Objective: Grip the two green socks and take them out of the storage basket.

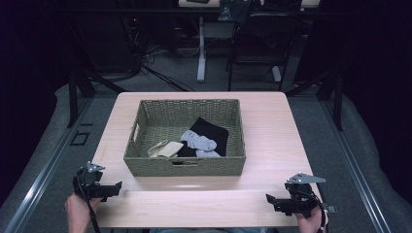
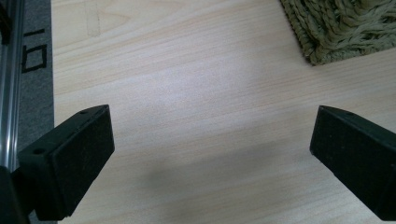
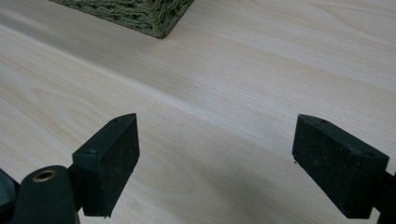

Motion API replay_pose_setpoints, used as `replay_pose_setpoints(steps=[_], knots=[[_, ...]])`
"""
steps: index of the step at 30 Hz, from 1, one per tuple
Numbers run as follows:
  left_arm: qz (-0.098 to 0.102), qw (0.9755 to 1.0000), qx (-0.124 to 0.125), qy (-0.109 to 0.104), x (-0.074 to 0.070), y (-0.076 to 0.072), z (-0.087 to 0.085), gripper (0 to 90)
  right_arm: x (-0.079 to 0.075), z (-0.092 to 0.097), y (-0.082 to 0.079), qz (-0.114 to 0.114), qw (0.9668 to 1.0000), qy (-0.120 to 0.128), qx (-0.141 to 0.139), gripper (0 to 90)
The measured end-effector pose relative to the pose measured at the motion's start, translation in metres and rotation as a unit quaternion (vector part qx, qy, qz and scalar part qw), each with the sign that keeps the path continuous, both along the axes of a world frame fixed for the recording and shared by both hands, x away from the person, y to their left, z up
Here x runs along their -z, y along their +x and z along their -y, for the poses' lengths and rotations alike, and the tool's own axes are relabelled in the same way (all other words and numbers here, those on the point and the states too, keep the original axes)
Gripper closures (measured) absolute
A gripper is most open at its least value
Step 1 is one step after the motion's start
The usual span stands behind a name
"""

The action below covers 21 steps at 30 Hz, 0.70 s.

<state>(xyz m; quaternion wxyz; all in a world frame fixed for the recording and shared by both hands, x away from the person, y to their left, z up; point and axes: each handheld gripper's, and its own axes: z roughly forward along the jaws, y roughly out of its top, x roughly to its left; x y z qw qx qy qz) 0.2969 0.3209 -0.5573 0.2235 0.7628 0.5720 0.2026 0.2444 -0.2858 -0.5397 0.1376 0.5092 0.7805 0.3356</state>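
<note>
A green woven basket (image 1: 145,162) stands in the middle of the light wooden table (image 1: 272,126). Inside it lie a black cloth (image 1: 214,132), a grey sock (image 1: 198,141) and a cream sock (image 1: 164,148). My left gripper (image 1: 115,188) rests at the table's near left corner, jaws wide apart with nothing between them. My right gripper (image 1: 270,200) sits at the near right edge, also open and empty. In the left gripper view the left gripper (image 2: 210,140) faces bare wood with a basket corner (image 2: 345,28) at upper right. The right gripper (image 3: 215,144) sees a basket corner (image 3: 140,14) at the top.
Around the table lies grey floor with a metal rail (image 1: 43,170) on the left. Behind the table stand desk legs (image 1: 201,48), cables and dark frames. The table strip in front of the basket lies between the two grippers.
</note>
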Motion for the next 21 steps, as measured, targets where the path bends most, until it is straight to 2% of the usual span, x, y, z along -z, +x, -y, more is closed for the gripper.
replay_pose_setpoints(steps=[9,15,16,17,18,19,21], knots=[[0.009,0.9999,0.009,-0.007,-0.016,0.001,0.006,0.0,0.001,-0.002,0.000,0.000,1.0000,-0.007,-0.004,14.4],[0.020,0.9994,0.009,-0.028,-0.032,0.000,0.002,0.0,0.001,-0.001,0.000,-0.003,1.0000,-0.008,-0.002,14.3],[0.025,0.9988,0.009,-0.042,-0.038,-0.001,0.000,0.0,0.001,-0.001,0.000,-0.004,0.9999,-0.010,-0.002,14.3],[0.025,0.9988,0.009,-0.042,-0.038,-0.001,0.000,0.0,0.001,-0.001,0.000,-0.003,0.9999,-0.010,-0.001,14.4],[0.029,0.9985,0.011,-0.045,-0.045,-0.002,-0.001,0.0,0.001,0.000,0.000,-0.002,1.0000,-0.010,-0.002,14.3],[0.029,0.9985,0.011,-0.045,-0.045,-0.002,-0.001,0.0,0.001,0.000,0.000,-0.002,1.0000,-0.010,-0.002,14.3],[0.034,0.9981,0.019,-0.048,-0.055,-0.001,0.000,0.0,0.002,0.000,0.000,-0.001,1.0000,-0.007,0.004,14.3]])
